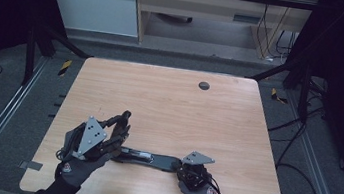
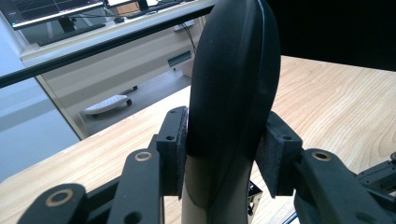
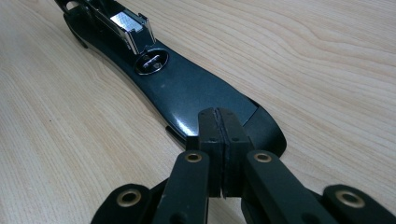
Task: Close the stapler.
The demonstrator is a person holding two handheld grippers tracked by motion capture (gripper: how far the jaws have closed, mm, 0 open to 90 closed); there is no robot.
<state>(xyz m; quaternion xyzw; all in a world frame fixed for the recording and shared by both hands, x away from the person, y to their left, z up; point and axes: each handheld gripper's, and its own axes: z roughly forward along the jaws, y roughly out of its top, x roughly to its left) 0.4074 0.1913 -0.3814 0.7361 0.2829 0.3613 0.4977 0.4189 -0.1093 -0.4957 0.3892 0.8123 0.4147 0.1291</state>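
Note:
A black stapler lies swung open near the table's front edge. Its base (image 1: 152,158) rests flat on the wood, and the metal magazine (image 3: 128,23) and round anvil plate (image 3: 152,63) face up. The stapler's black upper arm (image 2: 233,70) stands up between the pads of my left gripper (image 2: 224,140), which press on both its sides. In the high view my left gripper (image 1: 116,129) sits at the stapler's left end. My right gripper (image 3: 219,121) is shut with nothing between its jaws, and its tips rest on the base's broad end (image 3: 187,93). From above, my right gripper (image 1: 180,167) is at the stapler's right end.
The wooden table (image 1: 168,106) has a dark round cable hole (image 1: 203,85) near its far edge. Black frame posts stand at the back corners and metal rails run along both sides. Cables (image 1: 293,158) lie on the floor to the right.

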